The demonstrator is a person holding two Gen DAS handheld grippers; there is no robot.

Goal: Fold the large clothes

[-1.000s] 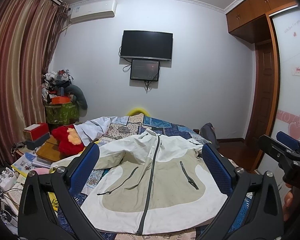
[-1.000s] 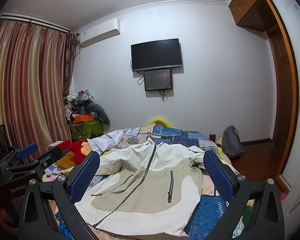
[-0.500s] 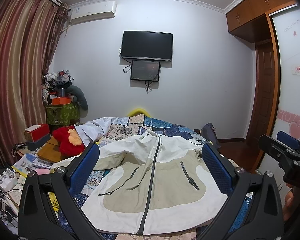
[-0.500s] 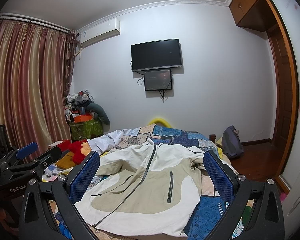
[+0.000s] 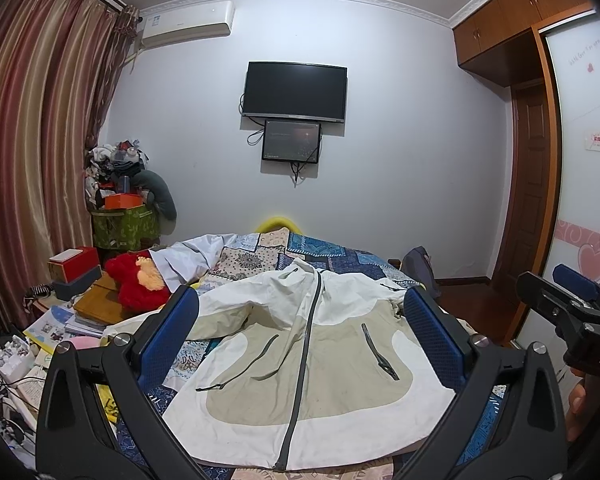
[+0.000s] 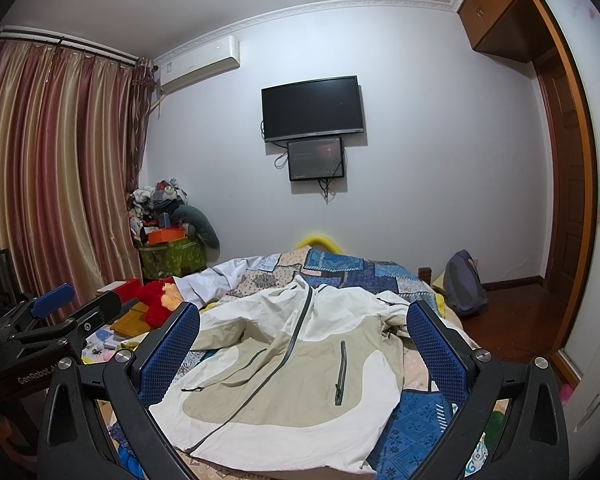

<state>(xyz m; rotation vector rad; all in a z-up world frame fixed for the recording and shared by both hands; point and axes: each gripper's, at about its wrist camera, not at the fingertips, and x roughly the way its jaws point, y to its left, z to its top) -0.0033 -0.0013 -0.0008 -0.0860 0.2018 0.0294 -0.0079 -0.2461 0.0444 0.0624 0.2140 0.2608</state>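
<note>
The white-and-beige jacket [image 5: 300, 360] lies face up and zipped on the bed [image 5: 324, 256], spread over the patchwork quilt with its hem toward the cameras and its collar toward the wall-mounted television [image 5: 296, 92]. One sleeve trails off toward the red plush toy [image 5: 136, 284] at the jacket's left; the other is bunched against the jacket's right shoulder.

Almost nothing has changed over the last second. The jacket keeps the same creases and the same outline, and both views hold nearly the same framing, with only the slightest drift. So no fold has begun; this looks like a pause before the first reach.

The left gripper [image 5: 300, 344] hangs short of the jacket's hem with its fingers [image 5: 168, 336] spread wide and nothing between them. The right gripper [image 6: 304, 348] hovers likewise, off the jacket's right hem corner, its fingers [image 6: 436, 344] released and apart from the cloth. Each gripper shows at the edge of the other's view, level with the jacket's hem.

Judging from this layout, the whole task is still ahead. A likely first step is bringing the loose sleeves in across the jacket's front, since the left sleeve lies well out from the body and would spoil any fold made over it.
</note>
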